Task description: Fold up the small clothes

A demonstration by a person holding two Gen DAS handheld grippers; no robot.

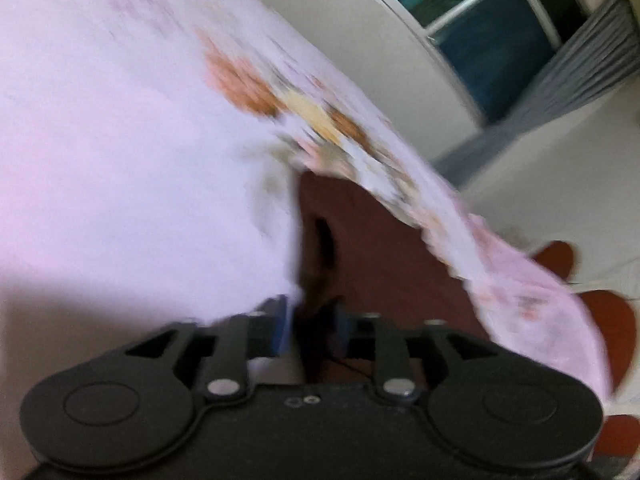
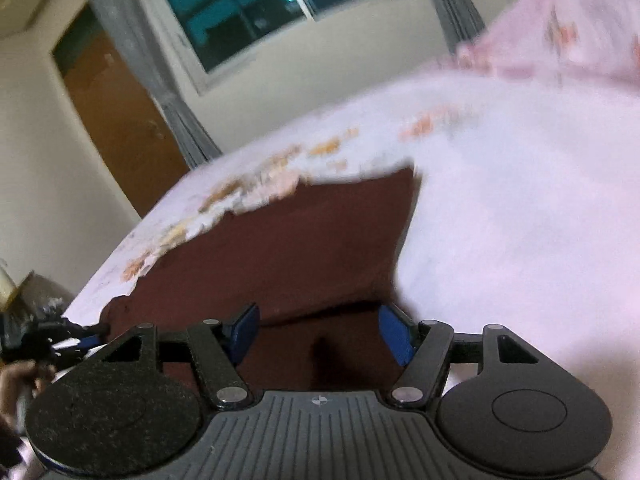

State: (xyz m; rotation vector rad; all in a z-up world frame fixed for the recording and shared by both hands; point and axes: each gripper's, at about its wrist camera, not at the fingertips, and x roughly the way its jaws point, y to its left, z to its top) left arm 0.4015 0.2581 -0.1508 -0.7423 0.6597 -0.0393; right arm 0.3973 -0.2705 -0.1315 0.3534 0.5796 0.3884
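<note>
Close ahead of the left gripper [image 1: 316, 320], in its own view: a maroon garment [image 1: 384, 256], soft and matte, with a dark slit-like fold near its left edge. Reaches right up to the blue finger pads [image 1: 282, 328], which stand a little apart; too blurred to tell whether cloth is pinched between them. Spread under the garment, a pale pink sheet [image 1: 120, 140], smooth, printed with orange and cream blotches and ending in a scalloped edge toward the right. More red-brown patches [image 1: 608, 316] past that edge. Beyond, a cream wall and a dark window [image 1: 500, 48] with white bars, grey curtain beside it.

Seen from the right gripper [image 2: 320, 334]: jaws set wide apart, blue pads [image 2: 396, 332] bare, nothing pressed between them. Same maroon garment [image 2: 280, 240] lying as a broad, roughly four-sided flap just ahead of and between the fingertips, a darker fold across its near part. Pink printed sheet [image 2: 520, 200] around it on the far and right sides. At far left, the other gripper [image 2: 52, 340] low beside the garment's corner, a hand behind it. Brown door [image 2: 120, 120] and grey curtain behind.
</note>
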